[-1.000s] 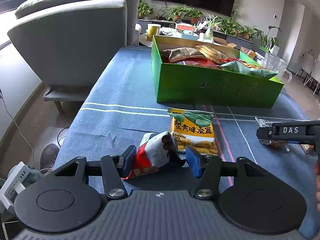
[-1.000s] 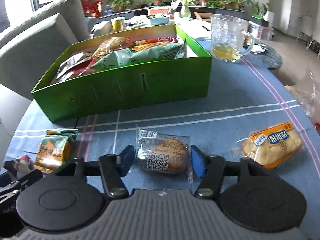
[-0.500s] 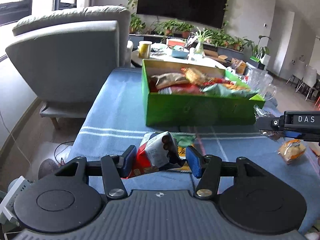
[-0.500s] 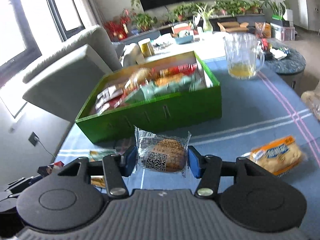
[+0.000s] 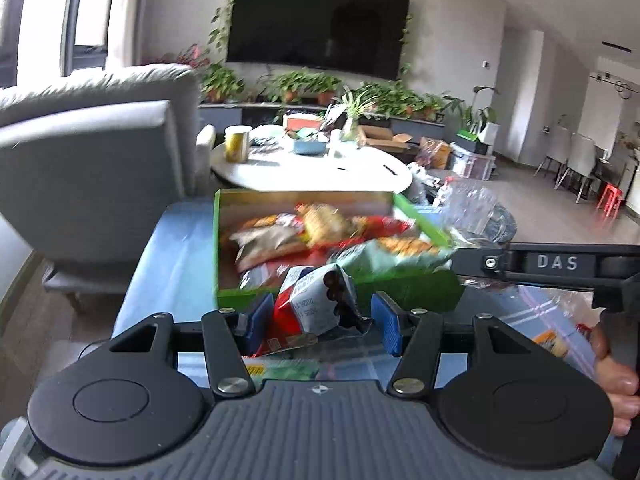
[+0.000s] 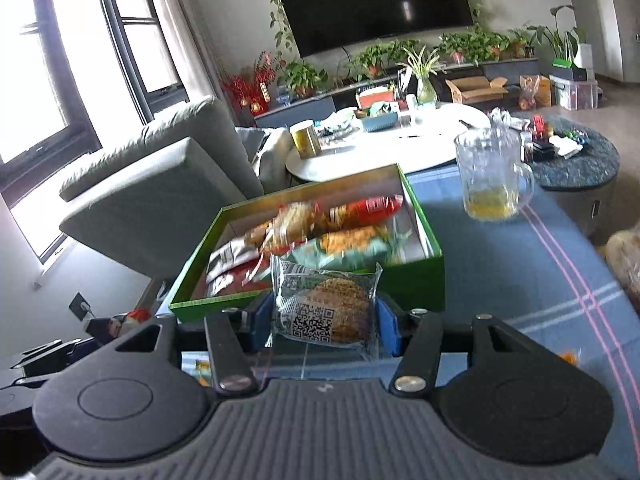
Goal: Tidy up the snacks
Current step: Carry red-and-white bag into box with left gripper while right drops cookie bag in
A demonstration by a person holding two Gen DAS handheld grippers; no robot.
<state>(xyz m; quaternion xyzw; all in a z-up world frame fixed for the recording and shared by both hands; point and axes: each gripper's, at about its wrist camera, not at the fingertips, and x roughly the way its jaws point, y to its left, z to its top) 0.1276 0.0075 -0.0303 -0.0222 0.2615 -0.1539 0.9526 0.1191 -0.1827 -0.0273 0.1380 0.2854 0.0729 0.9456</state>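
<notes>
My left gripper (image 5: pixel 320 318) is shut on a crumpled red-and-white snack packet (image 5: pixel 308 304), held in the air just before the near wall of the green box (image 5: pixel 404 290). The box holds several snack bags. In the right wrist view my right gripper (image 6: pixel 324 322) is shut on a clear-wrapped round cookie (image 6: pixel 332 308) with a QR code, lifted in front of the green box (image 6: pixel 192 268). The right gripper's black side bar (image 5: pixel 556 262) crosses the right of the left wrist view.
The box stands on a blue striped tablecloth (image 6: pixel 520 264). A glass mug (image 6: pixel 492 176) with yellow liquid sits to its right. An orange snack packet (image 5: pixel 548 340) lies on the cloth. A grey armchair (image 5: pixel 92 168) stands left, a white round table (image 5: pixel 320 168) behind.
Both grippers have risen off the cloth with their packets and come nearer the green box, whose inside now shows more. Both grips are unchanged.
</notes>
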